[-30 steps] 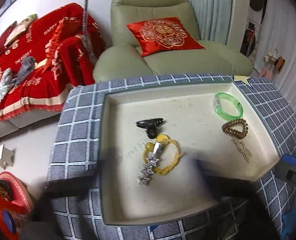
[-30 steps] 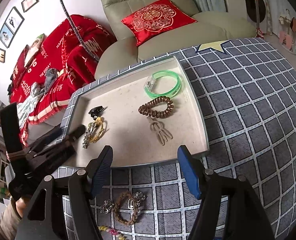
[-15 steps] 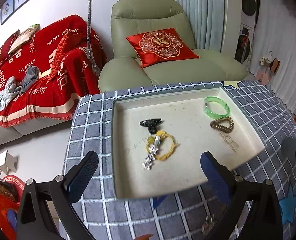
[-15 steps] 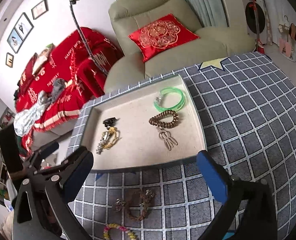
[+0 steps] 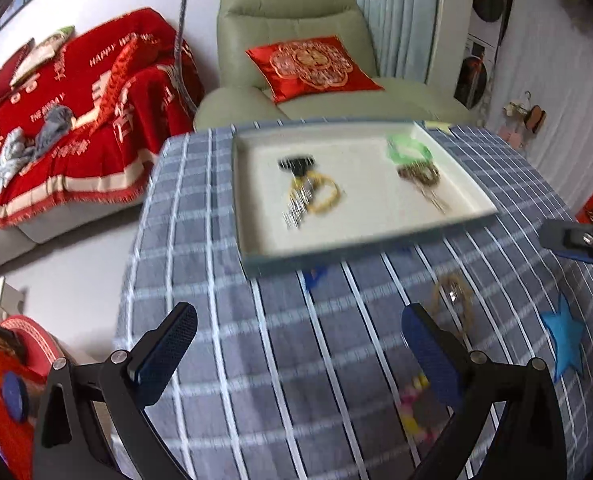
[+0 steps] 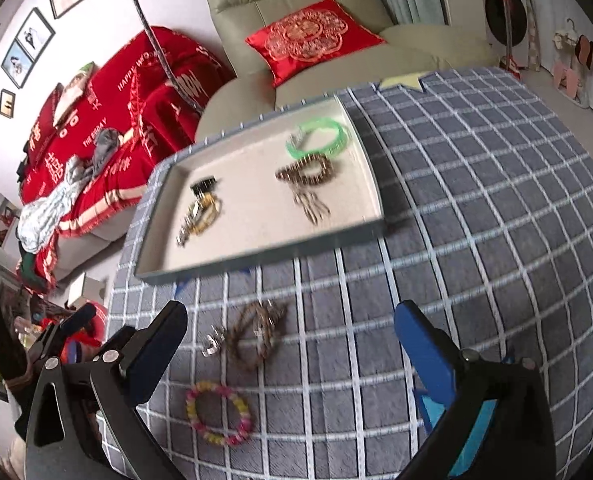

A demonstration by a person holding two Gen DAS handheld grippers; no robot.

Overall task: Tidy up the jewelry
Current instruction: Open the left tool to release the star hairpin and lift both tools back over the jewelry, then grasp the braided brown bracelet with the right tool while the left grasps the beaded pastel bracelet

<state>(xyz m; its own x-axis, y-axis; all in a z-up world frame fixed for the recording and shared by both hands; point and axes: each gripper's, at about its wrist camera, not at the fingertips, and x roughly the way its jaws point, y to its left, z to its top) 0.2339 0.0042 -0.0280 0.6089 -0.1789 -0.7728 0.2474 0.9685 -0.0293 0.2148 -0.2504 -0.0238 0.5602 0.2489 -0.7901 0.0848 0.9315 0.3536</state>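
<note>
A cream tray [image 5: 256,240] [image 6: 256,254] sits on the blue checked tablecloth. It holds a black claw clip [image 5: 296,164], a yellow band with a silver star clip [image 5: 316,198], a green bangle [image 6: 320,140], a brown coil hair tie [image 6: 306,170] and a beige pin [image 6: 312,206]. On the cloth in front of the tray lie a brown bracelet with silver clips [image 6: 256,332] [image 5: 454,300] and a pink-and-yellow bead bracelet [image 6: 218,412] [image 5: 416,408]. My left gripper [image 5: 298,344] is open and empty above the cloth. My right gripper [image 6: 292,344] is open and empty, above the brown bracelet.
A green armchair with a red cushion [image 6: 312,40] stands behind the table. A red-covered sofa [image 5: 56,128] is at the left. The table's left edge [image 5: 132,264] drops to the floor. A blue star patch [image 5: 566,340] marks the cloth at right.
Both grippers have pulled back from the tray toward the near side of the table. The loose bracelets on the cloth have come into view. The left gripper, earlier blurred over the tray, now stands wide open.
</note>
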